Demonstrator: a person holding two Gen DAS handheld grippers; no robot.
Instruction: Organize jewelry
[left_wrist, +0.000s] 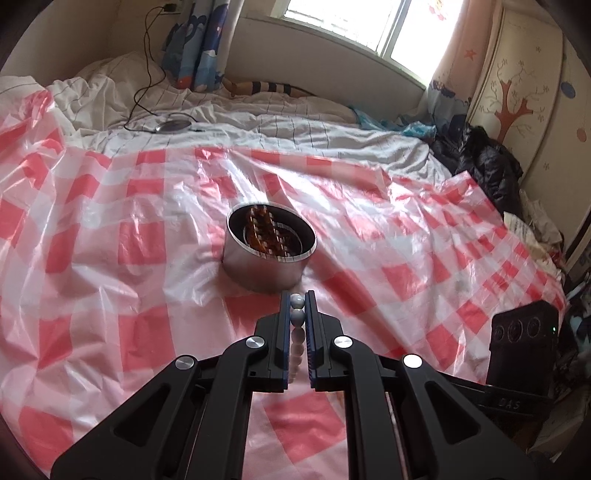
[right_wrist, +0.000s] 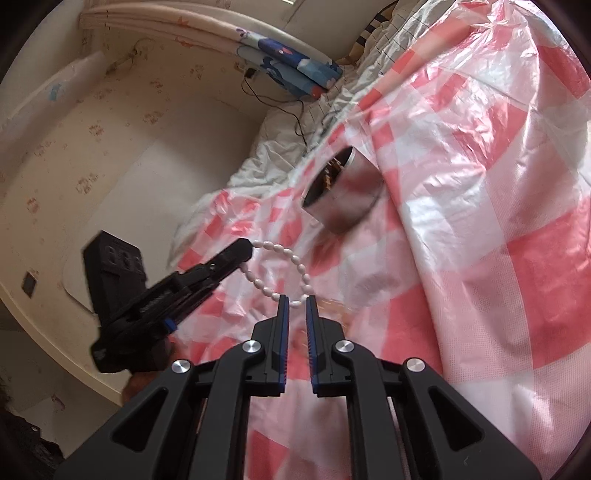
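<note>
The left gripper (left_wrist: 297, 301) was pinched tight on a white bead bracelet (right_wrist: 282, 271), holding it above the checked plastic sheet (left_wrist: 110, 229), just short of the steel tin (left_wrist: 269, 243). The right gripper (right_wrist: 295, 303) had its narrowly parted fingers around the loop's far end; whether it gripped, I couldn't tell.

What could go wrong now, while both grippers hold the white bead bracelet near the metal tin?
1. Both the left gripper and the right gripper pinch the white bead bracelet; pulling apart may snap its string.
2. The metal tin sits on soft, wrinkled checkered plastic sheet and could tip if bumped.
3. The tin already holds amber beads, so the strands may tangle.
</note>
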